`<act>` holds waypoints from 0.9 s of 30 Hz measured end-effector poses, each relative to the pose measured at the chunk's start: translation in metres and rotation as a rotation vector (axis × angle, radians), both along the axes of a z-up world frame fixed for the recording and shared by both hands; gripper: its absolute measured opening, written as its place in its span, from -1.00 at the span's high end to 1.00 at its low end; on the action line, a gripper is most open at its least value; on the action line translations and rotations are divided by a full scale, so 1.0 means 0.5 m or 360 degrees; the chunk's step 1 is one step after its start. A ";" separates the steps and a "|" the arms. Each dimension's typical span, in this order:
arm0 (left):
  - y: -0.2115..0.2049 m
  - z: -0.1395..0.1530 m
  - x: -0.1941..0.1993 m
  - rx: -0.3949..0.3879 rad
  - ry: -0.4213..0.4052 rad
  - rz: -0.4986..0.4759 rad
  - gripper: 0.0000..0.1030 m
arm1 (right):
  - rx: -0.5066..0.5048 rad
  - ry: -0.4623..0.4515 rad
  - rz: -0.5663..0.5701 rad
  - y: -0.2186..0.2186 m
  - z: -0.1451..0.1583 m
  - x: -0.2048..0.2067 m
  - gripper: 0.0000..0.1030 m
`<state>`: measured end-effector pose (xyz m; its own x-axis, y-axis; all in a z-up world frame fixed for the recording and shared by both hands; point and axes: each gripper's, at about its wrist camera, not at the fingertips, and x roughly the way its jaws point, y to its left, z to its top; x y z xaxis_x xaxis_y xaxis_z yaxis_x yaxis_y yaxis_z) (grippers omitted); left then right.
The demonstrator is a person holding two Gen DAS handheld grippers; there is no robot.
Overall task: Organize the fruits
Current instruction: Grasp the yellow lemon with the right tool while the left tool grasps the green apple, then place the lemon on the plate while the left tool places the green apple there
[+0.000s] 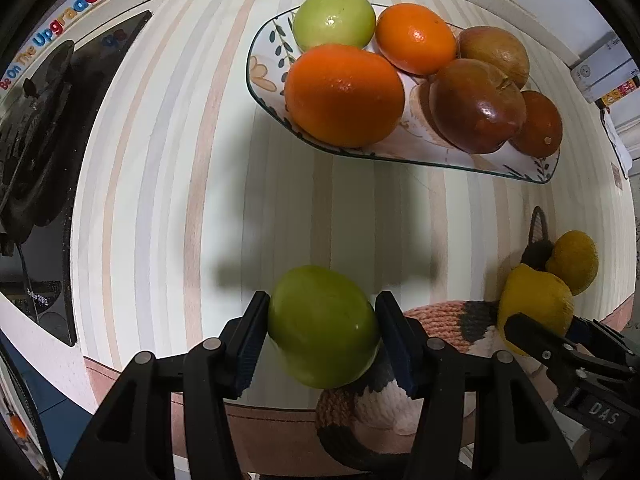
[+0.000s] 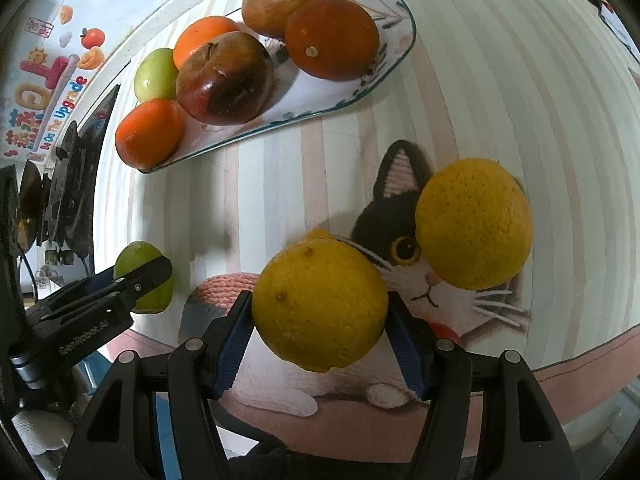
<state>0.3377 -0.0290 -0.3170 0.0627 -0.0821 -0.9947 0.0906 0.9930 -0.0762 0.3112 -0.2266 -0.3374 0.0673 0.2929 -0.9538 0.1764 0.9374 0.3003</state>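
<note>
My left gripper [image 1: 322, 326] is shut on a green apple [image 1: 322, 326], held above the near edge of the striped table. My right gripper [image 2: 320, 306] is shut on a yellow lemon [image 2: 320, 306] over the knitted cat mat [image 2: 400, 208]. A second lemon [image 2: 474, 222] lies on the mat. The patterned plate [image 1: 264, 64] farther back holds a green apple [image 1: 334, 18], two oranges [image 1: 344, 94], and several brown-red fruits [image 1: 476, 106]. The plate also shows in the right wrist view [image 2: 396, 40].
A black stove top [image 1: 44, 152] lies at the left edge of the table. A wall with colourful stickers [image 2: 52, 92] stands behind it. A white box [image 1: 604, 68] sits at the far right. The striped tablecloth [image 1: 280, 208] lies between plate and grippers.
</note>
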 end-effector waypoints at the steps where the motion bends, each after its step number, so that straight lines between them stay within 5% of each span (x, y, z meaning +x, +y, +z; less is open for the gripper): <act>1: -0.001 0.004 0.000 -0.0003 -0.0003 -0.0001 -0.01 | -0.0003 -0.0002 0.0002 0.001 0.001 -0.001 -0.30; 9: 0.004 0.098 0.020 -0.0128 -0.0087 -0.0013 -0.01 | 0.0023 -0.0078 0.0021 0.006 0.035 0.009 -0.29; 15: -0.030 0.192 0.099 -0.0217 -0.0196 -0.0056 -0.01 | 0.0117 -0.0215 -0.0036 -0.021 0.117 0.057 -0.29; 20: -0.061 0.187 0.189 -0.0218 -0.0165 -0.0079 -0.01 | 0.0068 -0.0324 -0.0097 -0.077 0.173 0.148 -0.29; 27: -0.083 0.123 0.275 -0.0188 -0.0012 -0.0080 -0.01 | -0.0049 -0.0300 -0.0116 -0.139 0.150 0.282 -0.29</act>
